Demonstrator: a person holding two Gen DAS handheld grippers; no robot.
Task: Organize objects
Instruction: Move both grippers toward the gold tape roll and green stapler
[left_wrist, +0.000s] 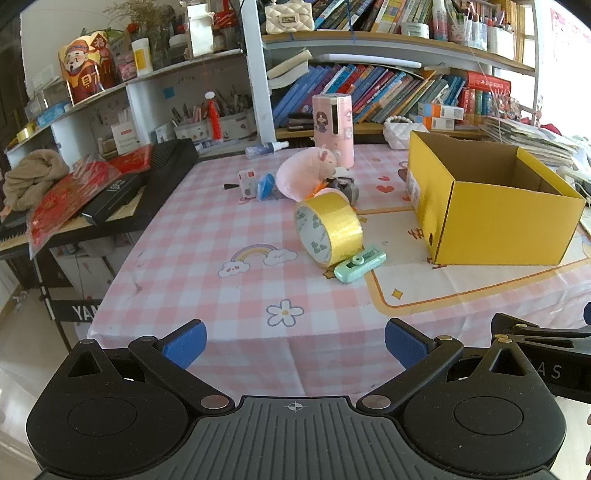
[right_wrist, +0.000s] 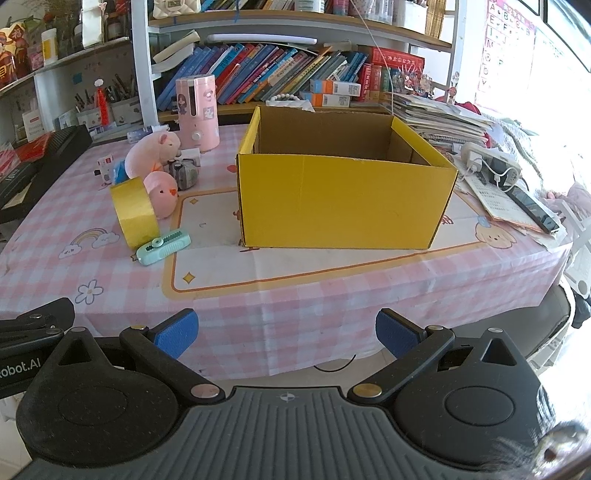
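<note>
Pink-and-white checked cloth (right_wrist: 295, 295), printed with rainbows, flowers and an orange-bordered cream panel, is spread over the table. White shelving at the back is packed with leaning books (left_wrist: 369, 88), pen pots and jars, and a black keyboard (left_wrist: 122, 192) on a stand is seen at nine o'clock in the left wrist view. A stack of papers and a white power strip (right_wrist: 491, 162) are seen at two o'clock in the right wrist view.

An open yellow cardboard box (right_wrist: 343, 199) is set on the cream panel, its mouth upward and its long axis running left to right across the right wrist view. At nine o'clock of it the loose things are gathered. A roll of yellow tape (left_wrist: 328, 229) is stood on its edge, its core hole turned toward seven o'clock in the left wrist view. A mint-green plastic utility cutter (left_wrist: 360, 264) is laid flat touching the roll's base, its long axis running from eight to two o'clock. Behind the roll a pink plush animal (right_wrist: 151, 151) and a round pink plush chick (right_wrist: 162, 194) are found, with a tall pink cylindrical dispenser (right_wrist: 197, 110) upright at twelve o'clock of them.

The left gripper (left_wrist: 295, 343) and the right gripper (right_wrist: 286, 334) are both held above the near table edge, tilted downward, blue pads spread wide with nothing between them.
</note>
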